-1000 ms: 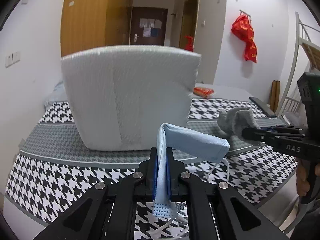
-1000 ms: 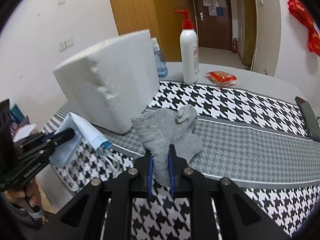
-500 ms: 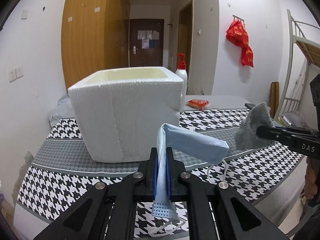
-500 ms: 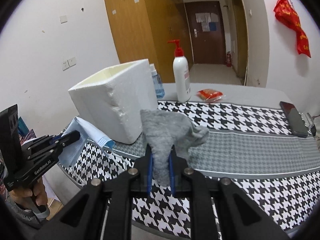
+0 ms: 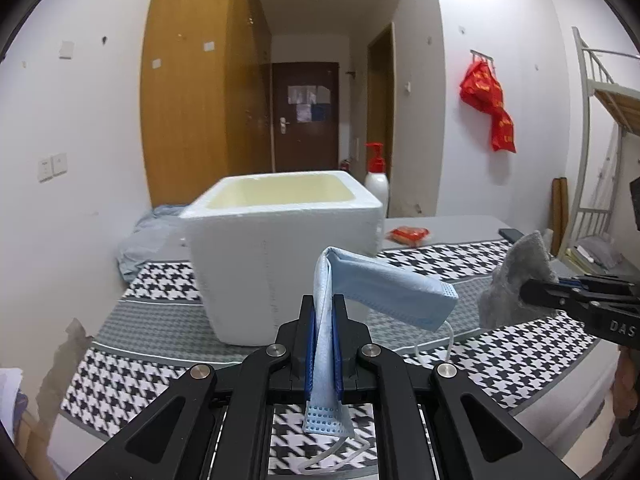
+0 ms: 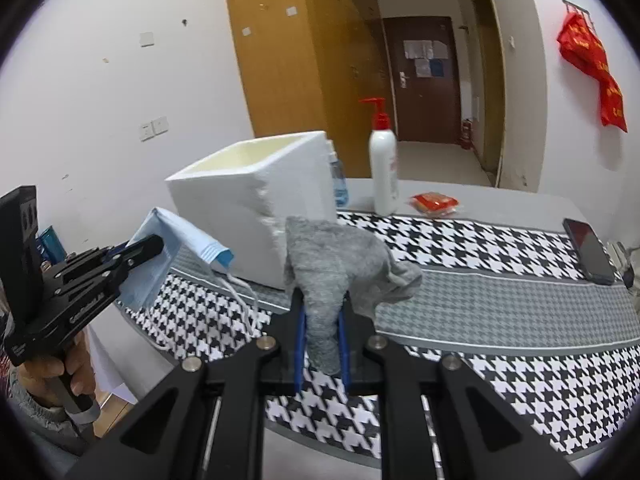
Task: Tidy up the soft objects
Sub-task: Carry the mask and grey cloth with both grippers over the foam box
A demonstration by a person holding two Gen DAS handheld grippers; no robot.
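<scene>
Left wrist view: we are carrying a face mask (image 5: 386, 292) and a grey sock (image 6: 332, 264) toward the foam box (image 5: 280, 256).
We are keeping the left tongs (image 5: 323, 344) clamped on the mask and the right tongs (image 6: 322, 344) on the sock, lifting both clear of the rim ahead.

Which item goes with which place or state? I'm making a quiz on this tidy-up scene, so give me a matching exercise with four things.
Things:
1. blue face mask
2. grey cloth
3. foam box
4. black phone

Places or states:
a. lying flat near the table's edge
b. pinched in the left gripper
c. standing open and unfilled
d. pinched in the right gripper

Pairs: 1-b, 2-d, 3-c, 4-a
</scene>
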